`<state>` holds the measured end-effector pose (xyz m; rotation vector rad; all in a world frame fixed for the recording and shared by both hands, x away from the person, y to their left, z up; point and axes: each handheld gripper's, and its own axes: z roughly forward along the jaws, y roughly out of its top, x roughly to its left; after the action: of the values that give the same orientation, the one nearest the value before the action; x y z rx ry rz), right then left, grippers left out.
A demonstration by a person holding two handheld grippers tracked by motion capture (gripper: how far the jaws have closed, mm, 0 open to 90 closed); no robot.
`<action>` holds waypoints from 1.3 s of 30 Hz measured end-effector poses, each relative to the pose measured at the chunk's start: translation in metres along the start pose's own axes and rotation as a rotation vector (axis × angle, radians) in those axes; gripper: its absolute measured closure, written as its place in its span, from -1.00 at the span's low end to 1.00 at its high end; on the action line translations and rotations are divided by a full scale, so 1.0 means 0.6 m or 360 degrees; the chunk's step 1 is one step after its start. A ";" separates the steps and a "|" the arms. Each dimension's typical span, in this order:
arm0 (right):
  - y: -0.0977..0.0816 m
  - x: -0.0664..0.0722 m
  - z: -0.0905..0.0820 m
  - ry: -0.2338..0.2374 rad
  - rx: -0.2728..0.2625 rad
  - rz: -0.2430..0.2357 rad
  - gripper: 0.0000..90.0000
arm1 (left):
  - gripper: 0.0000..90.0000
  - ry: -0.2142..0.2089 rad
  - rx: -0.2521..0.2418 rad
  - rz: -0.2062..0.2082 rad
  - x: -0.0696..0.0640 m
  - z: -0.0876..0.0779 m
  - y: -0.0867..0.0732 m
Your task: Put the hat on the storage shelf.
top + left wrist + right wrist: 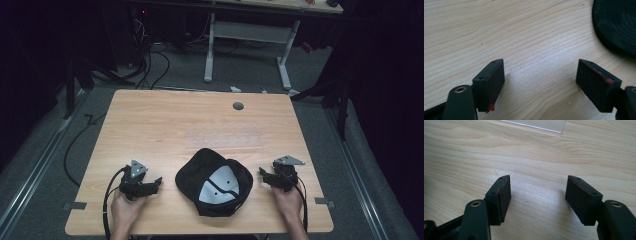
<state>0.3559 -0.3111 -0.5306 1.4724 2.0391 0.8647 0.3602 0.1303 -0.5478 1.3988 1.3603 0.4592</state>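
Currently the left gripper (159, 181) and right gripper (261, 172) rest on the wooden table (165, 120), jaws apart and empty. Between them, near the front edge, lies the black cap (212, 182), upside down. Beyond the far edge: grey floor, cables, a white desk frame (250, 32).

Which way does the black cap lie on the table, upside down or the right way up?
Upside down: in the high view the cap lies with its opening upward, so the pale grey lining inside the crown shows, on the table.
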 end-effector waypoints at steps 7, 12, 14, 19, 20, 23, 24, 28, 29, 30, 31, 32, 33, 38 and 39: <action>0.000 0.000 0.000 0.0001 -0.0001 -0.0007 -0.18 | -0.47 -0.0009 0.0006 -0.0007 0.000 -0.001 0.001; 0.000 0.000 0.000 0.0001 0.0000 -0.0003 -0.18 | -0.47 -0.0007 0.0005 -0.0007 0.000 0.000 0.000; 0.000 0.000 0.000 0.0000 0.0000 -0.0002 -0.18 | -0.47 -0.0004 0.0000 -0.0010 -0.001 0.000 0.000; 0.000 0.000 0.000 -0.0005 -0.0001 0.0003 -0.16 | -0.46 0.0001 -0.0004 -0.0012 -0.001 0.000 0.000; 0.000 0.000 0.000 -0.0009 0.0000 0.0006 -0.15 | -0.46 0.0003 -0.0006 -0.0011 -0.001 0.000 0.000; -0.001 0.000 -0.002 -0.0010 -0.0003 0.0005 -0.13 | -0.46 0.0005 -0.0007 -0.0013 -0.001 0.000 0.000; -0.002 0.000 -0.003 -0.0006 -0.0002 0.0013 -0.12 | -0.46 0.0005 -0.0007 -0.0013 -0.001 0.000 0.000; -0.003 -0.001 -0.008 0.0014 -0.0005 0.0028 -0.11 | -0.46 0.0004 -0.0005 -0.0015 -0.001 0.000 0.000; -0.002 -0.001 -0.010 0.0024 -0.0013 0.0034 -0.11 | -0.46 0.0004 -0.0005 -0.0015 -0.001 0.000 0.000; -0.002 -0.001 -0.012 0.0034 -0.0021 0.0041 -0.12 | -0.46 0.0004 -0.0005 -0.0015 -0.001 0.000 0.000; -0.002 -0.002 -0.014 0.0053 -0.0027 0.0056 -0.13 | -0.46 0.0004 -0.0005 -0.0014 -0.001 0.000 0.000; -0.002 -0.001 -0.015 0.0077 -0.0039 0.0070 -0.14 | -0.46 0.0004 -0.0005 -0.0015 -0.001 -0.001 0.000; -0.001 0.001 -0.019 0.0109 -0.0062 0.0062 -0.15 | -0.46 0.0005 -0.0005 -0.0016 -0.001 0.000 0.000; 0.004 0.007 -0.040 0.0177 -0.0138 0.0082 -0.14 | -0.46 0.0005 -0.0005 -0.0017 -0.001 0.000 0.000; 0.004 0.007 -0.040 0.0177 -0.0138 0.0082 -0.14 | -0.46 0.0005 -0.0005 -0.0017 -0.001 0.000 0.000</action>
<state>0.3395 -0.3114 -0.5126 1.4646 2.0229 1.0642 0.3599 0.1300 -0.5473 1.3881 1.3681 0.4566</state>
